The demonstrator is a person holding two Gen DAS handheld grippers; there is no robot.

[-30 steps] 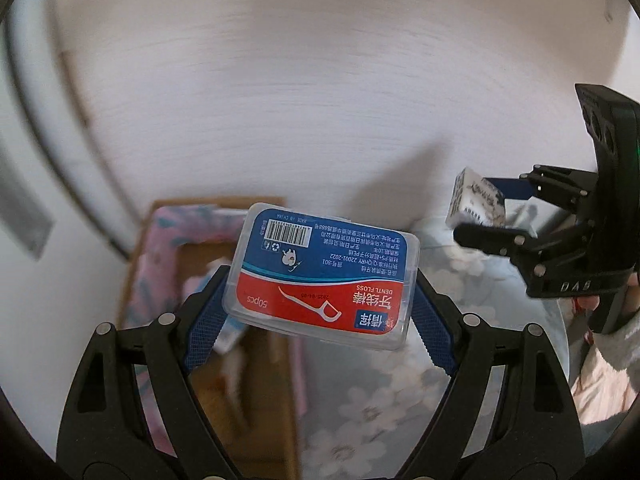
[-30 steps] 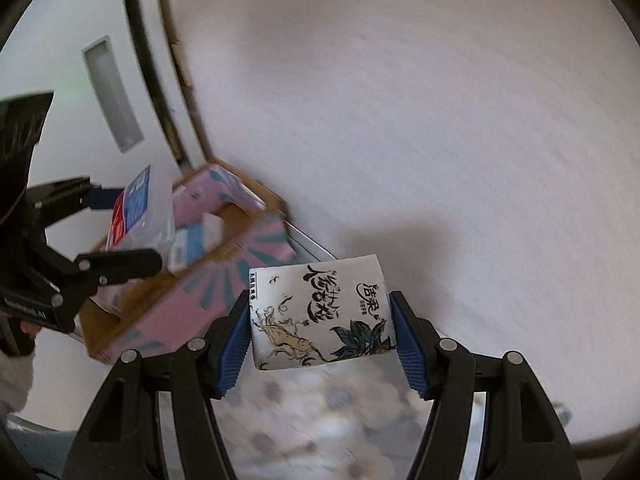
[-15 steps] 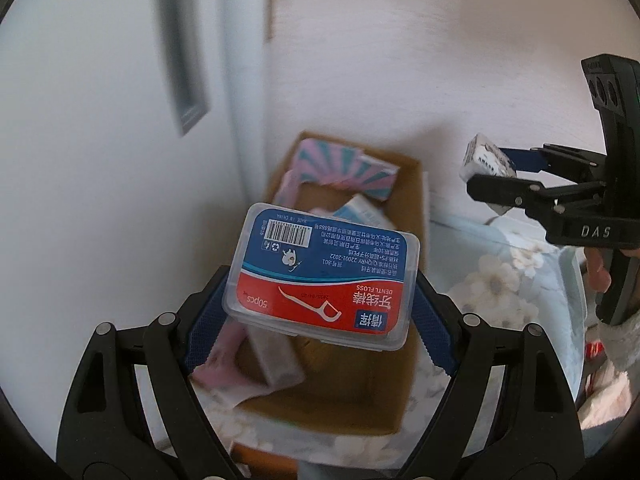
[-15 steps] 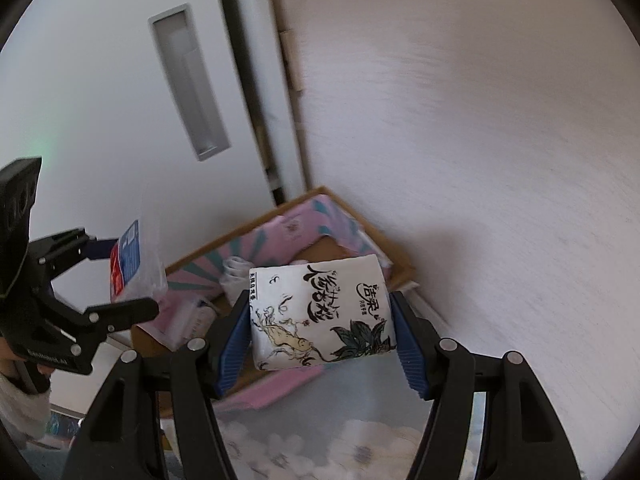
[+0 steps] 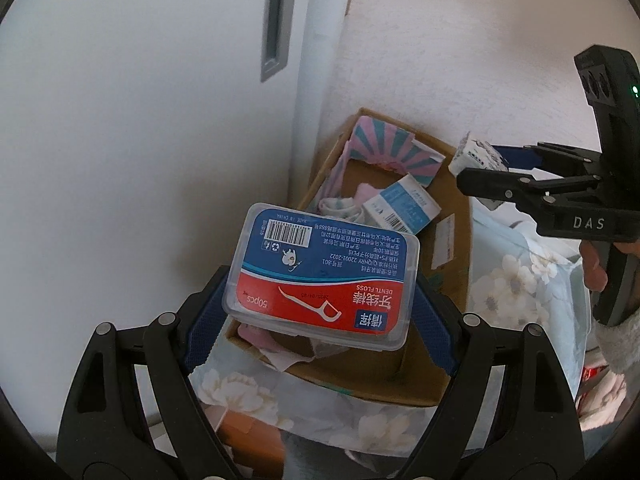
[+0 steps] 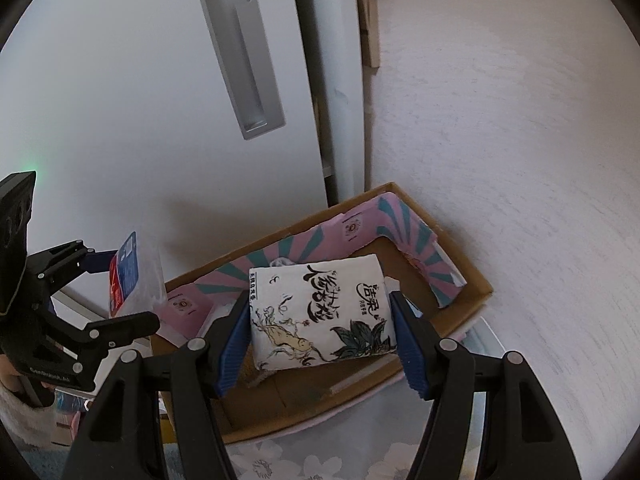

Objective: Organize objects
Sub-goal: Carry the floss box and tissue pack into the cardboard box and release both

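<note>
1. Jaws of the left gripper (image 5: 320, 300) are clenched on a clear plastic dental floss box (image 5: 322, 276); the blue pads (image 5: 204, 320) press its 2 short ends, and the red-and-blue label faces the camera upside down.
2. Jaws of the right gripper (image 6: 322, 328) are grasping a white tissue pack (image 6: 320, 316) printed with black calligraphy and a plant drawing; the pack sits squarely between the 2 blue pads.
3. Both held items hang in the air above an open cardboard box (image 5: 452, 240), which stands in the corner where a white door (image 5: 140, 120) meets a pale textured wall (image 6: 520, 120).
4. Inside the cardboard box, in the left wrist view: a pink-and-teal striped insert (image 5: 384, 148) along the far walls, a small white-and-blue carton (image 5: 400, 208) with a barcode, and crumpled pink and white items beneath the floss box, too hidden to identify.
5. In the left wrist view the right gripper appears at the right edge, its tissue pack over the box's far right rim; a fingertip and a fuzzy sleeve (image 5: 616, 340) show behind it.
6. In the right wrist view the left gripper appears at the left edge, the floss box seen edge-on over the box's left side.
7. A pale blue floral cloth (image 5: 520, 288) lies under and beside the cardboard box.
8. A recessed grey handle (image 6: 240, 52) is set in the door.
</note>
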